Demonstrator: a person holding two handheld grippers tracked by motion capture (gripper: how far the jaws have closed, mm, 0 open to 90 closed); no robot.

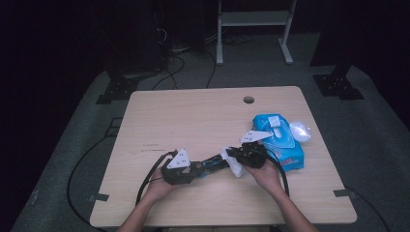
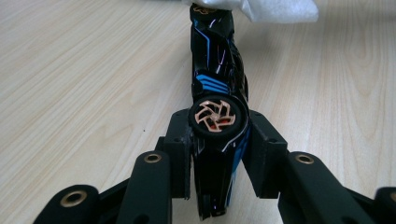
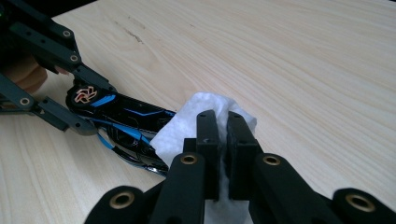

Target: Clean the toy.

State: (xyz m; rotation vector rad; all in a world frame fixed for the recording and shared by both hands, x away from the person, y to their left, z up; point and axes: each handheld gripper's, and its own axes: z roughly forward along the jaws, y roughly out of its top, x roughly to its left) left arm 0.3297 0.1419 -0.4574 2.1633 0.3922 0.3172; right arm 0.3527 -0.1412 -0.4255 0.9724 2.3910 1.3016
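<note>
A black toy car [image 2: 217, 70] with blue stripes and copper-spoked wheels lies on its side in my left gripper [image 2: 218, 140], whose jaws are shut on its rear end. In the high view the toy car [image 1: 212, 163] spans the gap between both hands. My right gripper [image 3: 223, 135] is shut on a white wet wipe [image 3: 187, 126], pressing it against the car's front end [image 3: 135, 135]. The wipe [image 1: 234, 164] sits bunched between the two grippers near the table's front middle. The left gripper [image 1: 193, 167] sits left of it, the right gripper [image 1: 231, 153] just right.
A blue pack of wet wipes [image 1: 279, 140] lies right of my right hand, with a white lump [image 1: 300, 130] beside it near the right edge. The wooden table [image 1: 193, 116] has a cable hole [image 1: 248, 100] at the back. Cables trail off the left front.
</note>
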